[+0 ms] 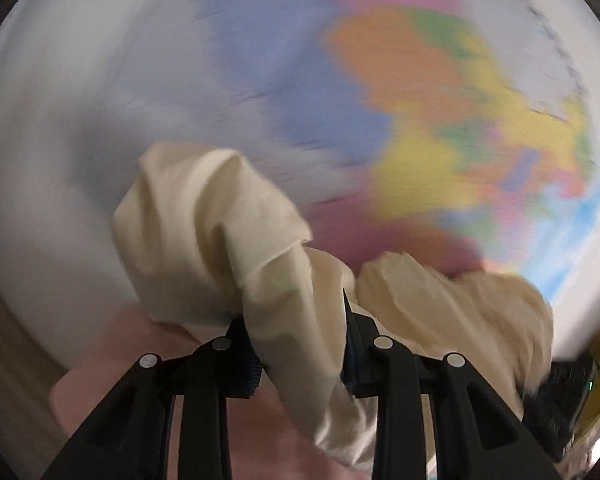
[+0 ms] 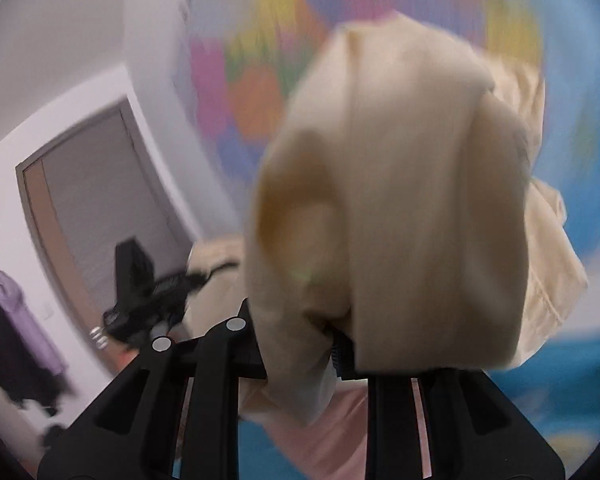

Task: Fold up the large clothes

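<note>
A cream-coloured garment point(image 1: 220, 232) is held up in the air by both grippers. My left gripper point(image 1: 300, 344) is shut on a bunched part of the garment, which spills over both fingers and hangs down between them. My right gripper point(image 2: 300, 344) is shut on another part of the same garment point(image 2: 400, 200), which bulges up and covers most of the view and hides the right finger. The left gripper point(image 2: 140, 296) also shows in the right wrist view, at the lower left with cream cloth beside it. Both views are blurred by motion.
A large coloured wall map point(image 1: 420, 100) fills the background of both views. A white wall point(image 2: 60, 40) and a grey door point(image 2: 100, 200) are at the left. Dark and purple clothes point(image 2: 16, 332) hang at the far left. A pink surface point(image 1: 140, 360) lies below.
</note>
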A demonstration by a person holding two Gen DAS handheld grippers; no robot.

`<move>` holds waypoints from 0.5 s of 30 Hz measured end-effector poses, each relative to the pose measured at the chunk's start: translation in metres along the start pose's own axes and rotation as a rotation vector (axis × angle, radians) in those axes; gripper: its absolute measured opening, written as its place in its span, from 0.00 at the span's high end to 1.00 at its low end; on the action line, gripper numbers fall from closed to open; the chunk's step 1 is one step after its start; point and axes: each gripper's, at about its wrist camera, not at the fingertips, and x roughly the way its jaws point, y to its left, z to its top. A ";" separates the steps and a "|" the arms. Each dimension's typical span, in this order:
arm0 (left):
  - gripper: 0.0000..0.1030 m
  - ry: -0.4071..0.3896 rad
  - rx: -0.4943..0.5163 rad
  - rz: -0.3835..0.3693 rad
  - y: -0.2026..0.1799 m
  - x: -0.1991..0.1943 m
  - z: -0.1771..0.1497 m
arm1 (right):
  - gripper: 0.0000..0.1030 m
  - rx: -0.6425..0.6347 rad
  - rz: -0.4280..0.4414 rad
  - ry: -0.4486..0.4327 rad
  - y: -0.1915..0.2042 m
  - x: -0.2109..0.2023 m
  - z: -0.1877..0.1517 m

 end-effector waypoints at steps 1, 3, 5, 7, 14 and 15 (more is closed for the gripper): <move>0.72 0.027 -0.036 0.041 0.030 0.009 -0.013 | 0.80 0.011 -0.011 0.067 -0.007 0.018 -0.020; 0.72 0.109 -0.110 0.128 0.081 0.027 -0.042 | 0.79 0.126 -0.004 0.228 -0.033 0.049 -0.067; 0.70 0.172 -0.209 0.170 0.126 0.035 -0.076 | 0.67 0.242 0.024 0.296 -0.052 0.052 -0.095; 0.62 0.176 -0.273 0.139 0.148 0.029 -0.092 | 0.59 0.298 0.043 0.336 -0.062 0.044 -0.108; 0.33 0.192 -0.194 0.179 0.134 0.011 -0.097 | 0.43 0.281 -0.029 0.308 -0.064 -0.033 -0.097; 0.29 0.195 -0.171 0.204 0.125 0.011 -0.096 | 0.43 0.278 -0.056 0.286 -0.066 -0.043 -0.095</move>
